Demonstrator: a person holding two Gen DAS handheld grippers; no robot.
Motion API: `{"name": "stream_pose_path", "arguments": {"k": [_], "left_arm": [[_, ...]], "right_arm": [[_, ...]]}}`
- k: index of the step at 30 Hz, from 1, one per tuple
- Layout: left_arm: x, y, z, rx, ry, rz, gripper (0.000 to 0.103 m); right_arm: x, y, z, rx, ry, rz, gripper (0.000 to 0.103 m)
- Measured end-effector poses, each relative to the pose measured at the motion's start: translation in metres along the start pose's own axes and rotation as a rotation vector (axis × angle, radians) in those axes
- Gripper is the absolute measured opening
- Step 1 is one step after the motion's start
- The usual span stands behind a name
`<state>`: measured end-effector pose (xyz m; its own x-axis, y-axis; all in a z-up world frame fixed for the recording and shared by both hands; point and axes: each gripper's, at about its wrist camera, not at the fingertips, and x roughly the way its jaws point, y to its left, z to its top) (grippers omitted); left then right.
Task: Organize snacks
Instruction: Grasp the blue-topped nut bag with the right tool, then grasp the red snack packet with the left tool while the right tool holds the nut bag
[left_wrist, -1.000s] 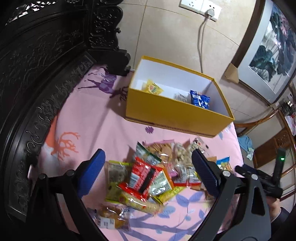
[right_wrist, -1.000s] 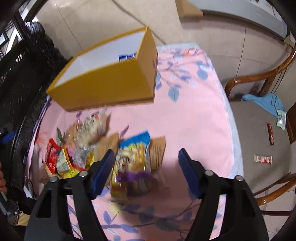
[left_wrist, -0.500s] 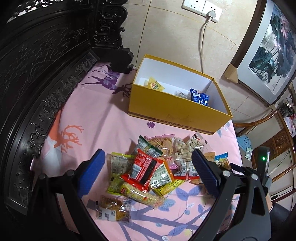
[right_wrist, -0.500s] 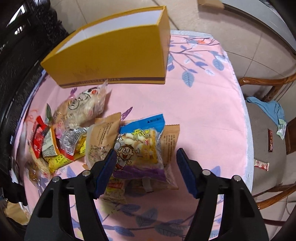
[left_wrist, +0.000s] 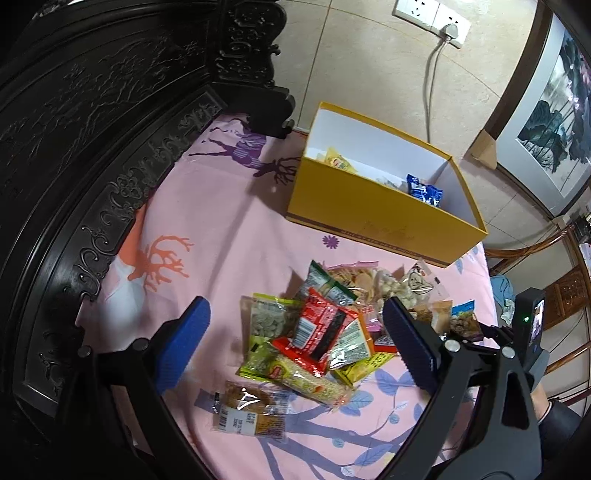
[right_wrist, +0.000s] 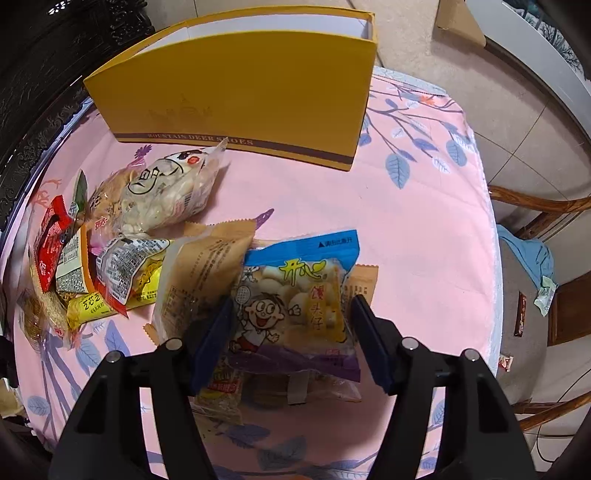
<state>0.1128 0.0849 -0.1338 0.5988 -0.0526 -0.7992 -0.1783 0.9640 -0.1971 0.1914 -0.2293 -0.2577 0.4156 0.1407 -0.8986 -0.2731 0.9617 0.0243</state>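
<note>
A yellow shoe box (left_wrist: 369, 218) stands open on the pink cloth, with a yellow packet (left_wrist: 338, 162) and a blue packet (left_wrist: 424, 190) inside. Several snack packets (left_wrist: 317, 332) lie heaped in front of it. My left gripper (left_wrist: 295, 321) hangs open above the heap, over a red packet (left_wrist: 321, 328). My right gripper (right_wrist: 291, 301) is low over a blue-topped bag of small buns (right_wrist: 295, 280). Its pads stand on either side of the bag, open, not pressing it. That bag lies on brown paper packets (right_wrist: 207, 269). From this side the yellow box (right_wrist: 236, 92) shows only its front wall.
Dark carved wooden furniture (left_wrist: 92, 147) borders the cloth on the left. A wooden chair (right_wrist: 535, 206) with a blue cloth (right_wrist: 528, 258) and small bars (right_wrist: 521, 314) on its seat stands past the right edge. A wall socket (left_wrist: 428, 14) and a framed painting (left_wrist: 554, 122) are behind.
My right gripper has come down and rolled level, and now straddles the blue-topped bag. My left gripper has drifted slightly, staying open above the heap.
</note>
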Motion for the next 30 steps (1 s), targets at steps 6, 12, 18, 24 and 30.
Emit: {"name": "stream_pose_path", "arguments": {"k": [6,12,18,24,30], "left_arm": [[0.007,0.012,-0.003,-0.008,0.018,0.036,0.096],[0.021,0.007,-0.013,0.023,0.057,0.048,0.096],[0.038,-0.004,-0.024,0.069,0.104,0.050,0.096],[0.038,-0.007,-0.026,0.069,0.106,0.038,0.096],[0.041,-0.004,-0.026,0.064,0.107,0.050,0.096]], "right_arm": [[-0.009,-0.004,0.001,0.029,-0.012,0.034,0.048],[-0.037,-0.014,-0.001,0.091,-0.068,0.105,0.037],[-0.041,-0.020,-0.007,0.129,-0.047,0.132,0.015],[-0.020,-0.023,-0.015,0.183,0.031,0.213,0.055],[-0.028,-0.025,-0.010,0.184,-0.004,0.197,0.015]]}}
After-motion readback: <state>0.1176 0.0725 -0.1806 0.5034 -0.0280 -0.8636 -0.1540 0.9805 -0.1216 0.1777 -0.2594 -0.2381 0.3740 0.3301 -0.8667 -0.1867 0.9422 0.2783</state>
